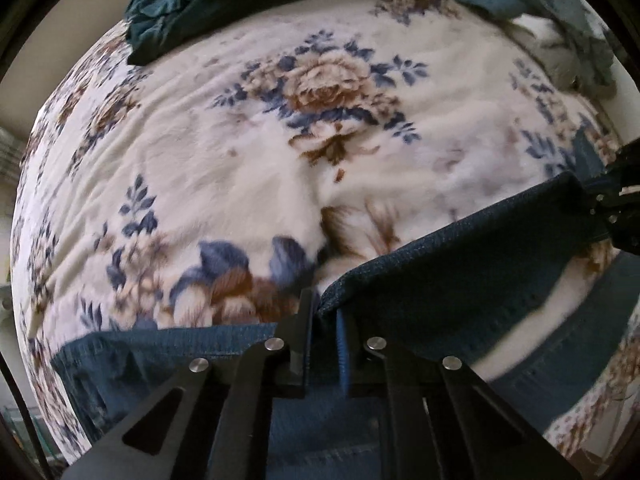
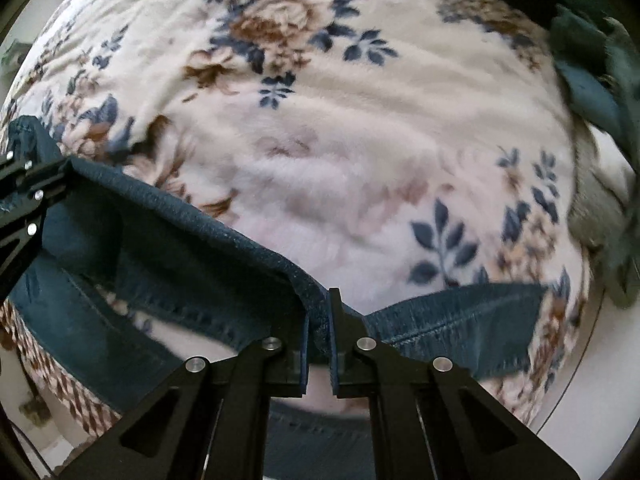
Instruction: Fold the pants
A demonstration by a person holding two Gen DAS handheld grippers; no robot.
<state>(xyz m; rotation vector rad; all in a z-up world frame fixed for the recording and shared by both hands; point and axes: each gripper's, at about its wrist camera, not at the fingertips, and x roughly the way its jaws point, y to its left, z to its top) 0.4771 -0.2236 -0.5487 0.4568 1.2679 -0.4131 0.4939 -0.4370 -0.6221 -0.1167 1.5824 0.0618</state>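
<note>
Dark blue denim pants (image 1: 460,264) lie on a floral blanket, with one edge lifted off it. My left gripper (image 1: 324,308) points down and is shut on that edge; denim bunches between its pads. In the right wrist view, my right gripper (image 2: 320,308) is shut on the same edge of the pants (image 2: 180,232) further along. The edge runs taut between the two grippers. The right gripper (image 1: 612,208) shows at the right rim of the left wrist view, and the left gripper (image 2: 24,188) at the left rim of the right wrist view. The rest of the pants hangs below.
A cream blanket (image 1: 240,160) with blue and brown flowers covers the bed. A dark teal cloth (image 1: 168,12) lies bunched at its far left. Grey and blue garments (image 1: 560,40) are piled at the far right, also seen as a heap (image 2: 600,80).
</note>
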